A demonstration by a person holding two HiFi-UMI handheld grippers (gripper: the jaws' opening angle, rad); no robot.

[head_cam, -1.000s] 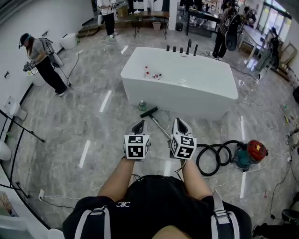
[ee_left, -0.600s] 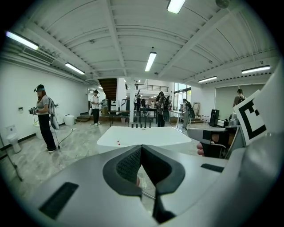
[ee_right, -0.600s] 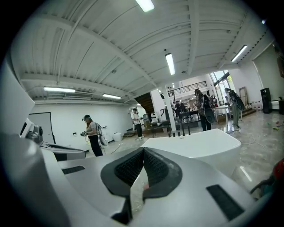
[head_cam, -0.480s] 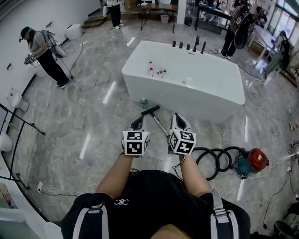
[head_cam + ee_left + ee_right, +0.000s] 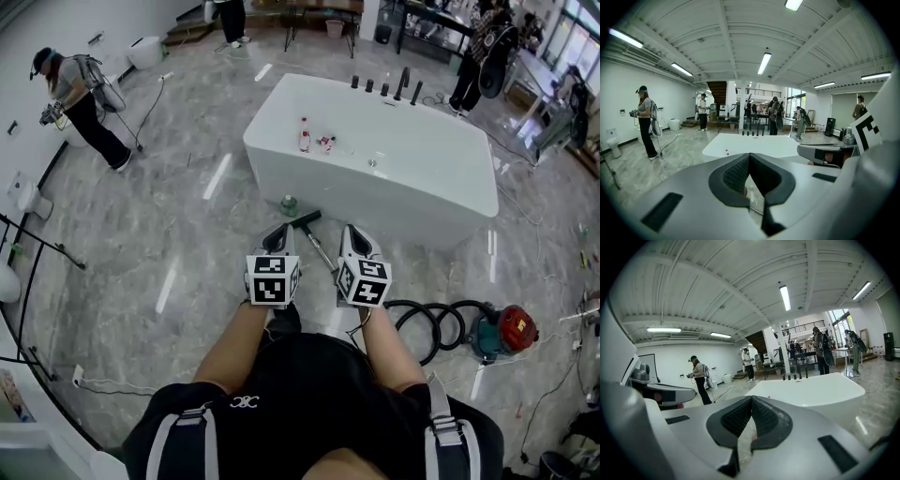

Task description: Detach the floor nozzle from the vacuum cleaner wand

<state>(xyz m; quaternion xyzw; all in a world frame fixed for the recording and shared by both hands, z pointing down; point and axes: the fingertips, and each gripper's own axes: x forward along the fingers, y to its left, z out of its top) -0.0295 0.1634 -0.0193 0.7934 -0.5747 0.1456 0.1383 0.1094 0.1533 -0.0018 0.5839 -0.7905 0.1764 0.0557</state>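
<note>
Left gripper [image 5: 278, 236]: lower centre of the head view, held out ahead of the person's forearm. In the left gripper view its jaws [image 5: 749, 156] are pressed together with nothing between them.
Right gripper [image 5: 352, 234]: just right of the left one, level with it and apart from it. In the right gripper view its jaws [image 5: 751, 400] are likewise together and empty.
Floor nozzle [image 5: 302, 221]: a black T-shaped head lying on the floor at the centre of the frame, just beyond the two gripper tips and close to the tub's near wall. Neither gripper touches it.
Wand [image 5: 322, 251]: a thin rod running from the nozzle down and to the right, passing between the two grippers.
Hose [image 5: 430, 324]: black coils on the floor at lower right.
Vacuum cleaner [image 5: 503, 330]: red and teal body to the right of the hose coils.
Bathtub [image 5: 281, 159]: a white freestanding tub across the upper centre, with small bottles [image 5: 306, 135] on its left rim and dark taps [image 5: 384, 89] along the far edge.
Green container [image 5: 289, 204]: on the floor against the tub, just above the nozzle.
Person [image 5: 77, 105]: standing at the upper left near the wall.
</note>
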